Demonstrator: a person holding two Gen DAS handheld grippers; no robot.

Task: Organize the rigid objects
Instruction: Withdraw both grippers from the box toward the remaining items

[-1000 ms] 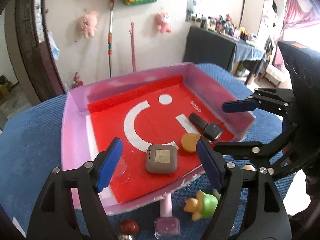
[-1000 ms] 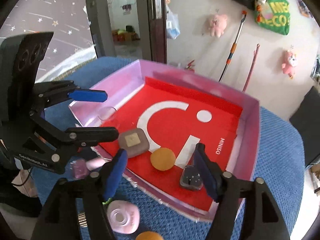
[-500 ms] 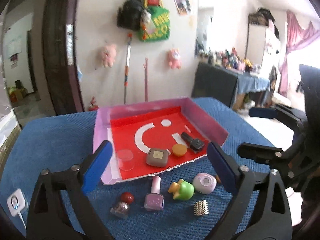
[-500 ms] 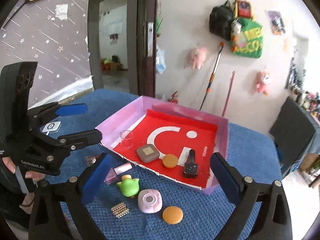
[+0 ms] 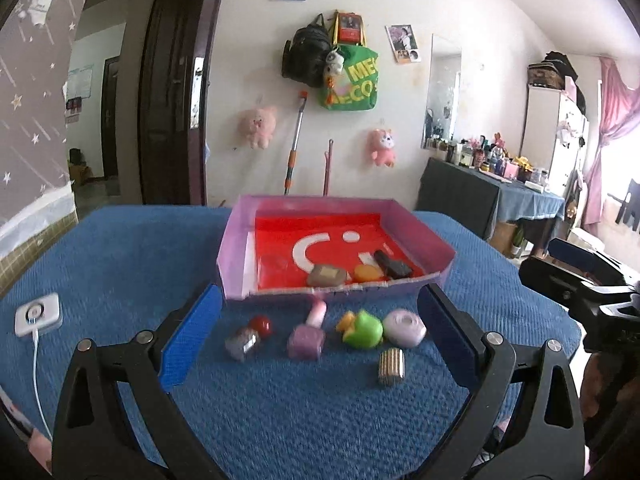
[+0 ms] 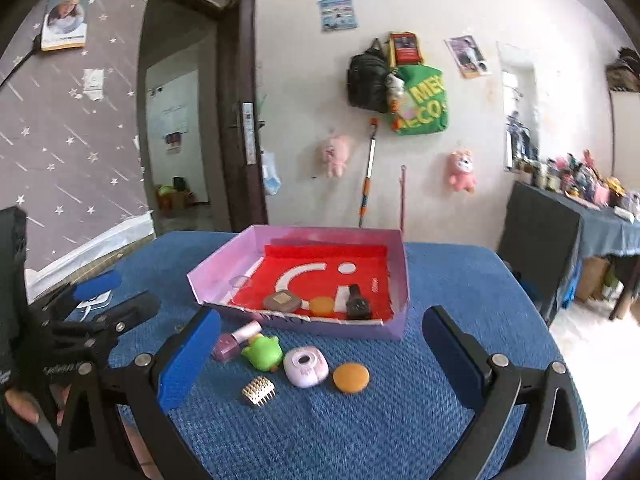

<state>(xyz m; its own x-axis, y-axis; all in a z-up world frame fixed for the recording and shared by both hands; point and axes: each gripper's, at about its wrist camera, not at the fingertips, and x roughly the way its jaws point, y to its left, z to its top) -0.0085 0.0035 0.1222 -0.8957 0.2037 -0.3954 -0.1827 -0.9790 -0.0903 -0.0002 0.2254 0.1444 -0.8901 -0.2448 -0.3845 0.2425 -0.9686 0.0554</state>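
Both of our grippers stand wide open and hold nothing: our left gripper (image 5: 318, 338) and right gripper (image 6: 320, 354) hover above the blue worktop (image 6: 360, 432). Ahead sits the pink tray (image 6: 394, 330) with a red lining; in it lie a grey case (image 6: 281, 301), an orange disc (image 6: 322, 306) and a black watch (image 6: 357, 305). On the worktop just before the tray lie a nail polish bottle (image 6: 234, 342), a green toy (image 6: 262, 353), a pink case (image 6: 306, 368), a second orange disc (image 6: 351, 377) and a gold comb-like piece (image 6: 258, 391).
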